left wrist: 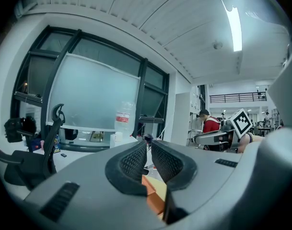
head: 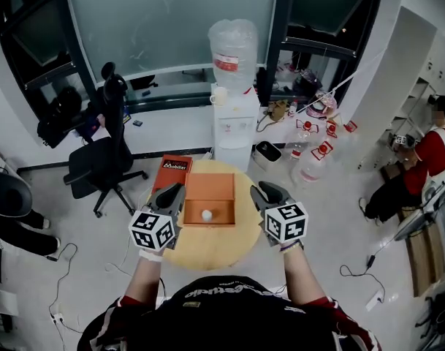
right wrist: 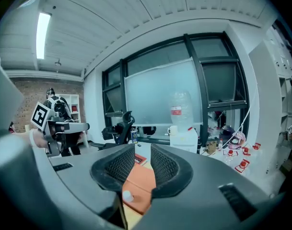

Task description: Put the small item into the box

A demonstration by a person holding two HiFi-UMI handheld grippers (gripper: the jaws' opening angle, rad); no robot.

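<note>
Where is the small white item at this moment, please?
In the head view, the small white item lies inside the orange box on the round wooden table, between the left gripper and the right gripper, held by neither.

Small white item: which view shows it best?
The head view: from above, the small white item lies fully visible inside the orange box. The right gripper view catches it low between the jaws, from a flat angle. The left gripper view shows only a corner of the box, not the item.

White item [head: 206, 214] in orange box [head: 223, 209]
</note>
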